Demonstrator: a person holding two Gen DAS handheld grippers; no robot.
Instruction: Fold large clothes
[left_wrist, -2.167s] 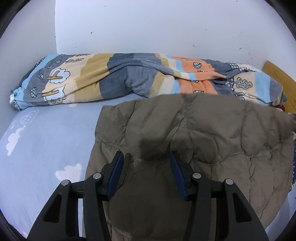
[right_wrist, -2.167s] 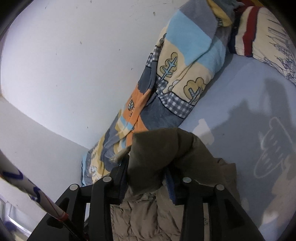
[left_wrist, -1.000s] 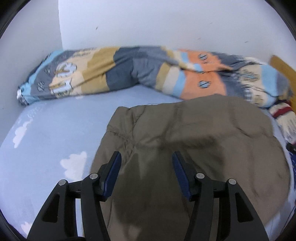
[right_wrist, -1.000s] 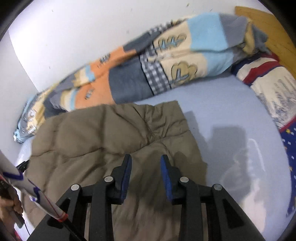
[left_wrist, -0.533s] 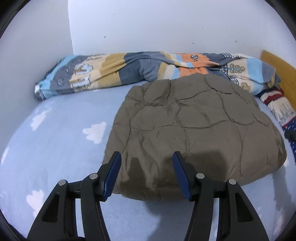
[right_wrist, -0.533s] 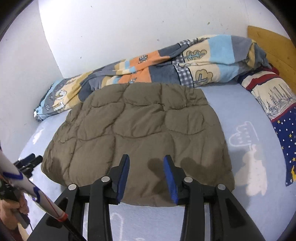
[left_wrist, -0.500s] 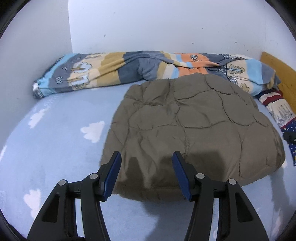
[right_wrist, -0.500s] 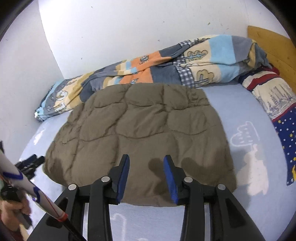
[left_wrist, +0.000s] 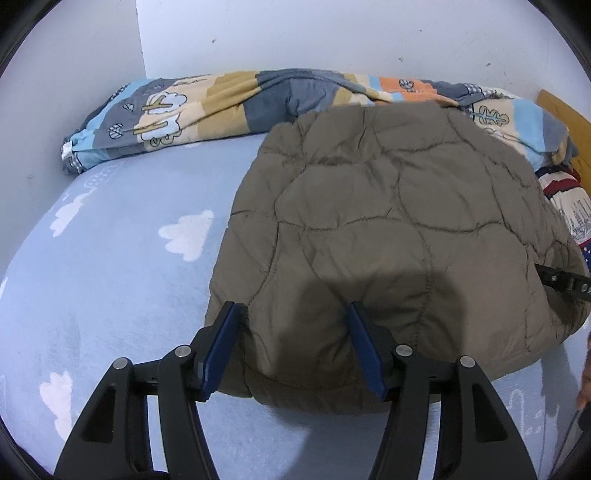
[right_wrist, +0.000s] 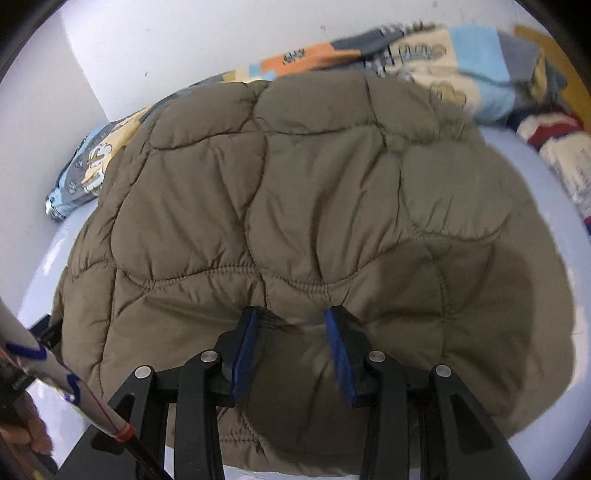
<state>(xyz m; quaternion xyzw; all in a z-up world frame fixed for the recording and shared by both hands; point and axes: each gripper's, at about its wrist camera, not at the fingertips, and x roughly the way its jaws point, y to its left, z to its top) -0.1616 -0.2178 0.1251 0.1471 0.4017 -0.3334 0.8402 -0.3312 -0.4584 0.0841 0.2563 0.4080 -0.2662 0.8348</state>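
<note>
While the folded jacket lies on the bed, both grippers' jaws gape wide, holding nothing.

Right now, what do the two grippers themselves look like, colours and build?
Both match: the left gripper and right gripper are black plastic frames with triangular cut-outs and silver rivet heads, and their jaws are lined with blue pads. A white tube with blue marks and a red band crosses the right wrist view's lower left.
</note>
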